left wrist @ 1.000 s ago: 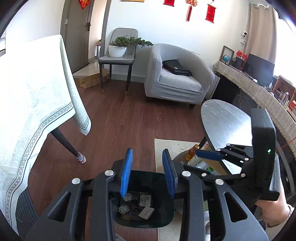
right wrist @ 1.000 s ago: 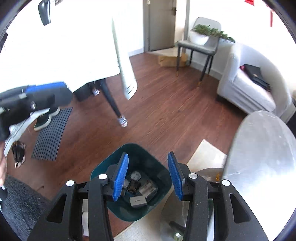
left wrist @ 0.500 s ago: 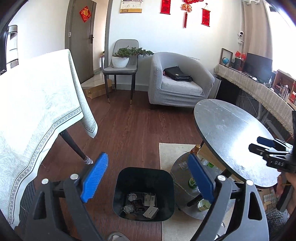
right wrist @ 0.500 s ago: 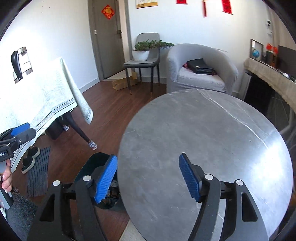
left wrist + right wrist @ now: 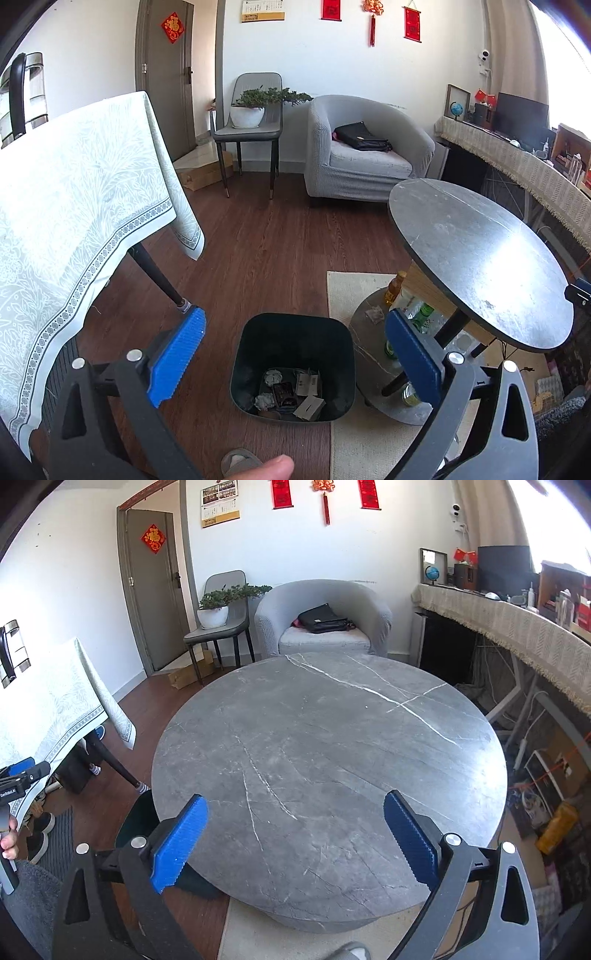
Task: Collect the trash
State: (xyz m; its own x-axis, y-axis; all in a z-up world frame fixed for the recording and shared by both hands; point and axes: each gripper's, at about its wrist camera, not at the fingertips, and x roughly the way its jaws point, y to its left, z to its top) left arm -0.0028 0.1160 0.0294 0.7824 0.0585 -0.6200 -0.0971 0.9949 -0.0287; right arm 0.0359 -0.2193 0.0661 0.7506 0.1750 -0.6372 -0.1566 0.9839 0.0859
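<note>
In the right wrist view the round worktop (image 5: pixel 332 768) hides most of the dark bin (image 5: pixel 138 823), so its contents cannot be seen. In the left wrist view the scraps (image 5: pixel 291 391) in the bin are too small to identify, and the worktop's edge partly covers the bottles (image 5: pixel 410 314) on its lower shelf

Trash (image 5: pixel 291 395) in bin (image 5: pixel 258 354) beside table (image 5: pixel 480 258)

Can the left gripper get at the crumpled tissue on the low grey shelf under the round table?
Probably yes: the left gripper, jaws opening and empty, faces the crumpled tissue, with only open floor between.
</note>
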